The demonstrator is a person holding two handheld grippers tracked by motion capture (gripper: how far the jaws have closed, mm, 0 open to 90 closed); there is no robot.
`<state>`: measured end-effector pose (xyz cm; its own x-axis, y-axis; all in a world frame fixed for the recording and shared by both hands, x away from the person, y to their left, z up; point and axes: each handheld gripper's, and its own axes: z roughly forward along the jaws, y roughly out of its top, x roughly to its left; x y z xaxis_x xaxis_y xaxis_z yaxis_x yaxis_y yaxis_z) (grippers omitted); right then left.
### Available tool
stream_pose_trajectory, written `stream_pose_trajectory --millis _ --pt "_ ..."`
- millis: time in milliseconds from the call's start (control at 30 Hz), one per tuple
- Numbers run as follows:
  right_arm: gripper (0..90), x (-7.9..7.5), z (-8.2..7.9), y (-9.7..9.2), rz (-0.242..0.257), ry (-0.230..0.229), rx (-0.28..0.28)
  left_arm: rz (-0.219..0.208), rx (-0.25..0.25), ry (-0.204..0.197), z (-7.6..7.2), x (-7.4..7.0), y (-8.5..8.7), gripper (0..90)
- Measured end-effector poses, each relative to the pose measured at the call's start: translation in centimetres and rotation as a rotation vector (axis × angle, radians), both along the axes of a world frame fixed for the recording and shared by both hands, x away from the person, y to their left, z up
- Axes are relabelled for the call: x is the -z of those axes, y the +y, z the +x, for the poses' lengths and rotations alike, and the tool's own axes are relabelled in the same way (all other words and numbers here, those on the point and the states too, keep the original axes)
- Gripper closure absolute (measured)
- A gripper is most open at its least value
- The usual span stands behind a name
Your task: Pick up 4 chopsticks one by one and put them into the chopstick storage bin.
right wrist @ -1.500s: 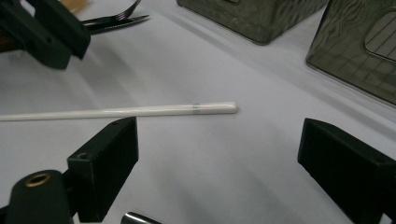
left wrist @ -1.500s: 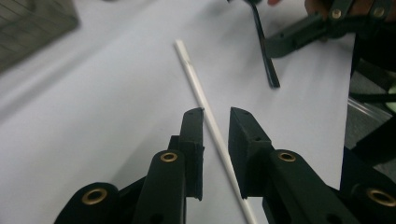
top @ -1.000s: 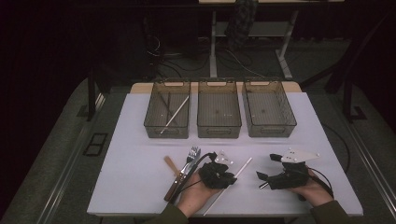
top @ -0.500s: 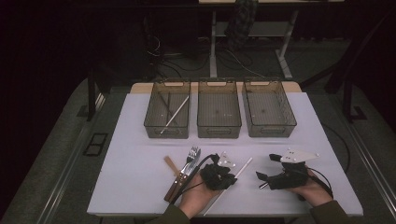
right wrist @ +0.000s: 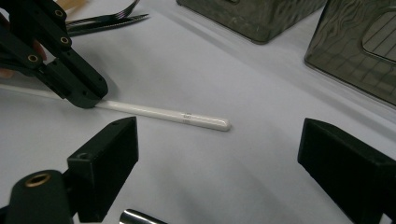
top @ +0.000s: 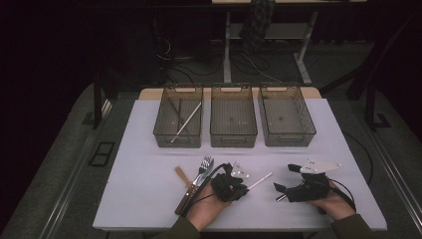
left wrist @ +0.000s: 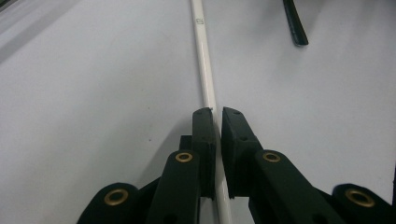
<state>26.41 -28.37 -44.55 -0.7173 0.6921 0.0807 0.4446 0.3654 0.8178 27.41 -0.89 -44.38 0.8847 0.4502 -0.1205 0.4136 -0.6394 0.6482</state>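
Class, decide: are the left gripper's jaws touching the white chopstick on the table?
Touching. The left gripper view shows the left gripper with both jaws pressed against the white chopstick, no gap either side.

— Where does the high view sit?

— Above the near edge of the table (top: 149, 149), facing forward and down from well back, taking in all three bins (top: 234, 122).

— And the two gripper views?

— Each rides low, just over the tabletop, looking along its own jaws. Both share the white stick (left wrist: 203, 60) (the right gripper view also catches the left gripper (right wrist: 88, 100) on it).
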Motion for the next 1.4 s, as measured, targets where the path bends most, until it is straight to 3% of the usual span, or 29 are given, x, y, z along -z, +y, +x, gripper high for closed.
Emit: stream_pose_trajectory --millis 67,200,367,500,600,933,1400 --pt "11.8 0.0 0.0 0.0 0.0 0.002 0.001 -0.019 -0.02 0.018 0.0 0.2 0.2 82.8" --pt "11.8 0.0 0.0 0.1 0.0 0.002 -0.002 -0.046 -0.042 -0.005 -0.5 0.5 0.4 82.7" --pt "11.8 0.0 0.0 0.3 -0.002 0.002 -0.005 -0.033 -0.043 -0.043 -0.9 0.5 0.2 84.0" --pt "11.8 0.0 0.0 0.4 -0.005 0.001 -0.008 -0.034 -0.033 -0.046 -0.8 0.5 0.2 84.1" --pt "11.8 0.0 0.0 0.3 0.002 0.003 -0.003 -0.051 -0.033 -0.021 -0.5 0.5 0.4 84.1" --pt "11.8 -0.1 0.0 0.1 0.004 0.0 -0.004 -0.081 -0.021 -0.015 -0.1 0.4 0.4 84.1" --pt "11.8 -0.1 0.0 0.2 0.013 -0.003 -0.005 -0.131 -0.033 -0.011 0.8 -1.2 1.5 84.1"
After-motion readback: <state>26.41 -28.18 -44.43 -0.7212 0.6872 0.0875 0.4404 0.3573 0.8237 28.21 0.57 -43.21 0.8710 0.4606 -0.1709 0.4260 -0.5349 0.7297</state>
